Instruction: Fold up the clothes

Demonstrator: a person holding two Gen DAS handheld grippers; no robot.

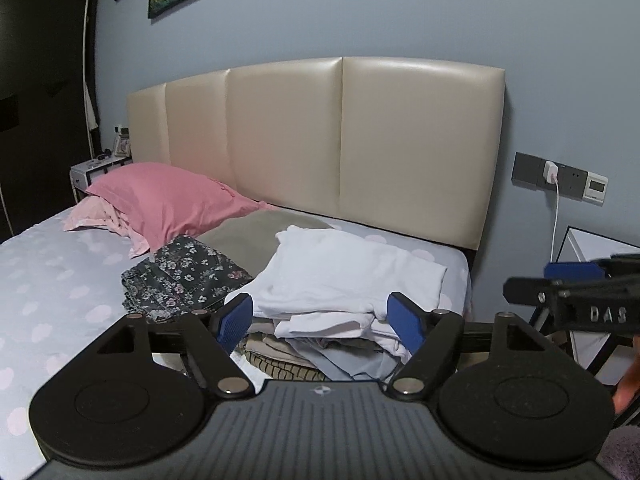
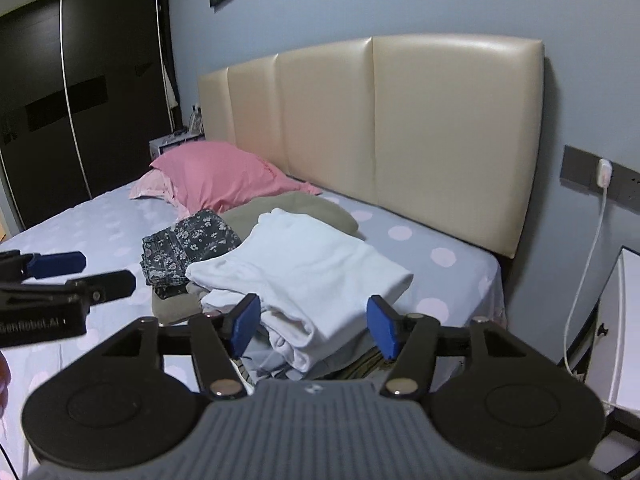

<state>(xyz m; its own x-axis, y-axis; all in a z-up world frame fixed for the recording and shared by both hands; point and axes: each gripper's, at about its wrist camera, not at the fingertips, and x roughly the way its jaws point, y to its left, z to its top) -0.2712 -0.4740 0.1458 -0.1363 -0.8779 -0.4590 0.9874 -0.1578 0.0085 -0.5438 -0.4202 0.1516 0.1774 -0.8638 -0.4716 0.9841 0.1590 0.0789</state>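
Folded white garment (image 1: 352, 272) tops the clothes pile; left gripper (image 1: 320, 320) and right gripper (image 2: 316, 326) jaws gape wide, holding nothing.

Both my wrist cameras look forward and slightly down over their jaws, close above the clothes stack (image 1: 348, 276) near the bed (image 1: 60, 280) edge, facing the headboard (image 2: 440, 140). Shared: stack, pink pillow (image 2: 224, 176), headboard; each view catches the other gripper.

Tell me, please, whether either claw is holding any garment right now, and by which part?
Nothing is held. The left claw and right claw both stand open, apart from the folded white garment on the pile.
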